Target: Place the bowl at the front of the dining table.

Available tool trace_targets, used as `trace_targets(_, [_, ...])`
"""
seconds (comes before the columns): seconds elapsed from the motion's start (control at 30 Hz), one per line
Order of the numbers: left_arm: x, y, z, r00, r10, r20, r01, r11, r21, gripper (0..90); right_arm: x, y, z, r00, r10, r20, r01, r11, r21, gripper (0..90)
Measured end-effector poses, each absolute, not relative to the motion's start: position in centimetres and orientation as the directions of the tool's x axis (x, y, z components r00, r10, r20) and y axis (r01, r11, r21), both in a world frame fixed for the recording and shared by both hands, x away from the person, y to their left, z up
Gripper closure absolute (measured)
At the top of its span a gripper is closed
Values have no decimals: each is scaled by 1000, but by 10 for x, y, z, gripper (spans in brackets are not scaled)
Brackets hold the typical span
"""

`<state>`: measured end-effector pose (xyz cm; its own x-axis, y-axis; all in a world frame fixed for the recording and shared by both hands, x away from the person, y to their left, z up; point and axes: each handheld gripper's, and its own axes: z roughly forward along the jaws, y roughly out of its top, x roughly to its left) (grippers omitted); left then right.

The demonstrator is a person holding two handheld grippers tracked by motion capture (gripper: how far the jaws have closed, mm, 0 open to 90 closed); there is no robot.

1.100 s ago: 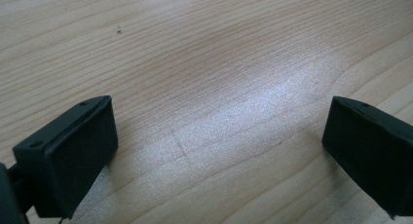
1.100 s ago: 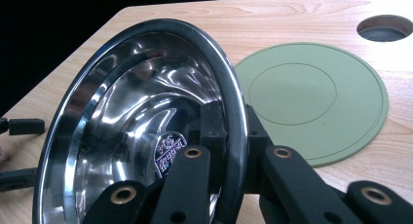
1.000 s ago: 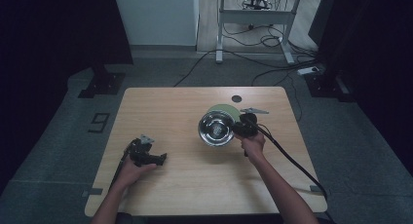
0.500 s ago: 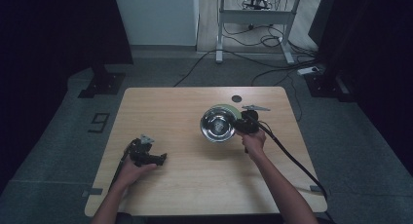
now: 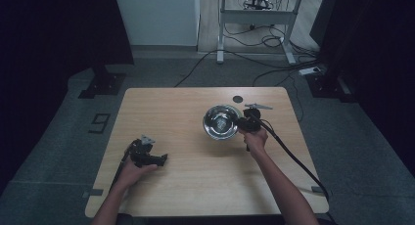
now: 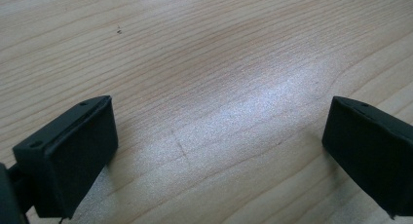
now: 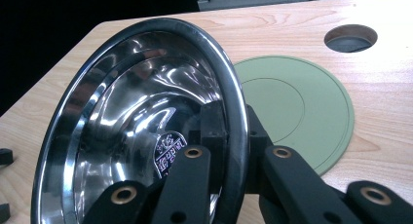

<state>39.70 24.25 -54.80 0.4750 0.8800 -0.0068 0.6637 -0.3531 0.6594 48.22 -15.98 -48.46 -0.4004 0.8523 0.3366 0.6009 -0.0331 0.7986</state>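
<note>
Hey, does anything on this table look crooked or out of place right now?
Yes. The steel bowl is tilted up on edge, not sitting flat: the right gripper is clamped on its rim, and the green mat lies bare beside it. The left gripper rests open on the table, holding nothing.

A wooden table [image 5: 161, 107] stands on grey carpet [image 5: 63, 122], with a white desk frame [image 5: 254, 19] behind.

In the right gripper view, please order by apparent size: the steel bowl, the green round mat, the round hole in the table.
1. Shiny steel bowl, though nearness to the camera enlarges it.
2. Flat green round mat.
3. Round table hole.
</note>
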Motion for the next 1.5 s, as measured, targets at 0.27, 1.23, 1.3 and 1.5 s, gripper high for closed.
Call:
trace_targets(0.27, [397,243,-548,475,880,-7,664,-353,659,0,489,-161,-486,-382,860,337,605,-42,795,855])
trace_targets(1.23, [397,242,-548,475,880,-7,664,-353,659,0,513,-168,-494,-319,877,360,617,-97,781,857])
trace_targets(1.3, [397,242,-548,475,880,-7,664,-353,659,0,513,-169,-494,-316,875,367,616,-105,781,857])
trace_targets(1.5, [397,243,-548,475,880,-7,664,-353,659,0,519,-171,-492,-308,875,374,611,-120,783,857])
